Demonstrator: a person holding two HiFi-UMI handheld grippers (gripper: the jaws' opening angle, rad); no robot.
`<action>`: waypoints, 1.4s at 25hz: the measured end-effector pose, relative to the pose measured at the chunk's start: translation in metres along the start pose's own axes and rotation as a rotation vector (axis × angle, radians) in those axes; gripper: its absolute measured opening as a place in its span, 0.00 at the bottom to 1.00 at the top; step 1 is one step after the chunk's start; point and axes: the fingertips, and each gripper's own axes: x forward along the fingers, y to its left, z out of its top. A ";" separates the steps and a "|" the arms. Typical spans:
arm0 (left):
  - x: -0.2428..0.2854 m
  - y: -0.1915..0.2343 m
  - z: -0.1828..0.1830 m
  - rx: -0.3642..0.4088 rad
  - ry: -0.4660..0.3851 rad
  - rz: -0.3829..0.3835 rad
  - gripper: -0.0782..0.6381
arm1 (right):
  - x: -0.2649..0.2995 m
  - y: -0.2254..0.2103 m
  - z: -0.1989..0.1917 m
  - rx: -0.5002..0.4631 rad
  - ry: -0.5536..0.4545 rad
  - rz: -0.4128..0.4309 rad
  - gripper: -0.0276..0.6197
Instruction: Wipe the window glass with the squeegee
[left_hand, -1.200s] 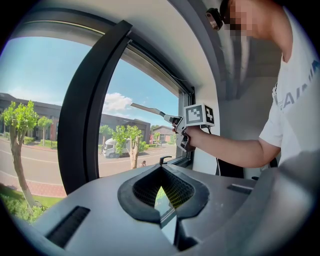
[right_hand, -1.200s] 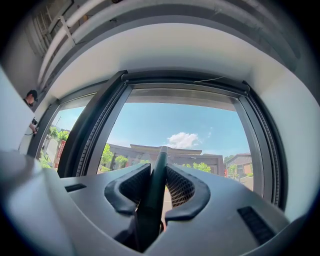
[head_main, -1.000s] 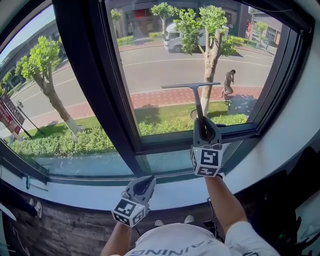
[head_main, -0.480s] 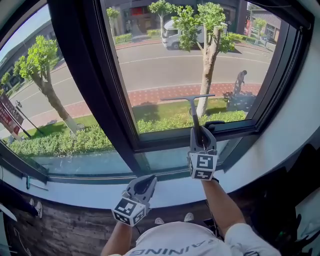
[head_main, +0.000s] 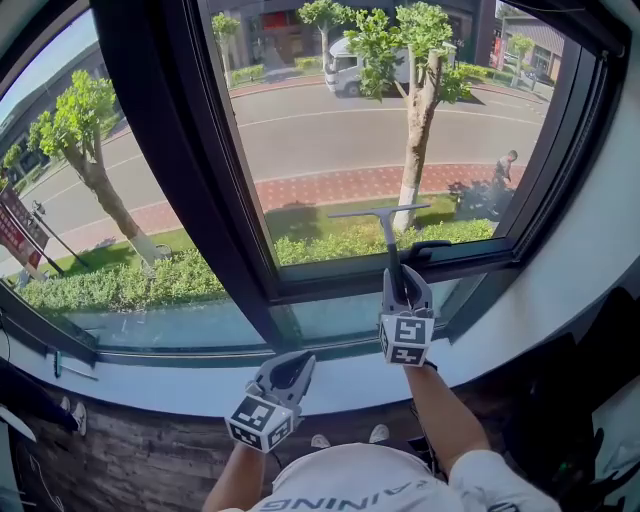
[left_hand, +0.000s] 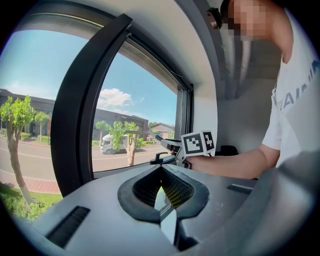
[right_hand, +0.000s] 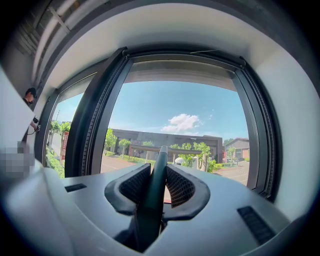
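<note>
Right gripper (head_main: 402, 285) is clamped on the squeegee (head_main: 388, 232) handle – dark stem pinched between its pads, blade straight out ahead of the jaw tips, low on the window glass (head_main: 340, 120). Left gripper (head_main: 286, 372) has its jaws pressed together on nothing, down by the sill (head_main: 150, 385). Shirt (head_main: 380, 485) print reads "AINING" – the rest is cut off.

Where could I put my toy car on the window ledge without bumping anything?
The white ledge is bare on its left stretch, between the dark window frame and the brick wall, left of the left gripper. The middle is crowded: both grippers hang there, the right gripper holding the squeegee.
</note>
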 end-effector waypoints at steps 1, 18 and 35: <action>0.000 0.000 -0.001 -0.002 0.002 0.001 0.13 | 0.000 0.000 -0.005 -0.003 0.007 0.002 0.19; 0.003 0.007 -0.012 -0.016 0.024 0.011 0.13 | -0.002 0.003 -0.090 0.025 0.183 0.030 0.19; 0.007 0.006 -0.008 -0.045 -0.016 0.059 0.13 | -0.061 0.002 -0.063 0.061 0.117 0.150 0.19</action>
